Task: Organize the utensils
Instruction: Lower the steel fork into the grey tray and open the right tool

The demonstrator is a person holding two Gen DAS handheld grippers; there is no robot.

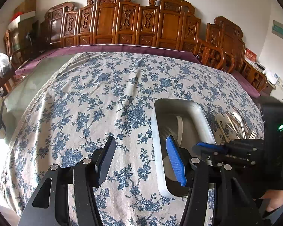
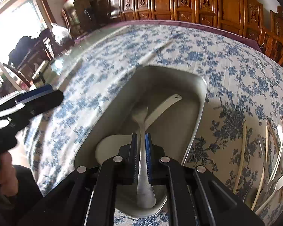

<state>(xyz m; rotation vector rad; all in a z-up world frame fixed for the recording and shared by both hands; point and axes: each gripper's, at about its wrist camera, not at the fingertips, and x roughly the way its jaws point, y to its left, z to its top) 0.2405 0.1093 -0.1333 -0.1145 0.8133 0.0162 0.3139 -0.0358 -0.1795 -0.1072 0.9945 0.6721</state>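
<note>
Item: metal fork, clamped between the closed blue pads of the right gripper, tines forward over the metal tray (a white spoon lay beneath). Left gripper stood open, empty, beside the tray. Step: depositing; next, likely release. Remaining utensils lay right. No legible writing.

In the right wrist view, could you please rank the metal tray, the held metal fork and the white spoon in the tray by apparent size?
1. Metal tray.
2. Metal fork, enlarged by nearness to the camera.
3. White spoon, partly hidden, so unsure.
</note>
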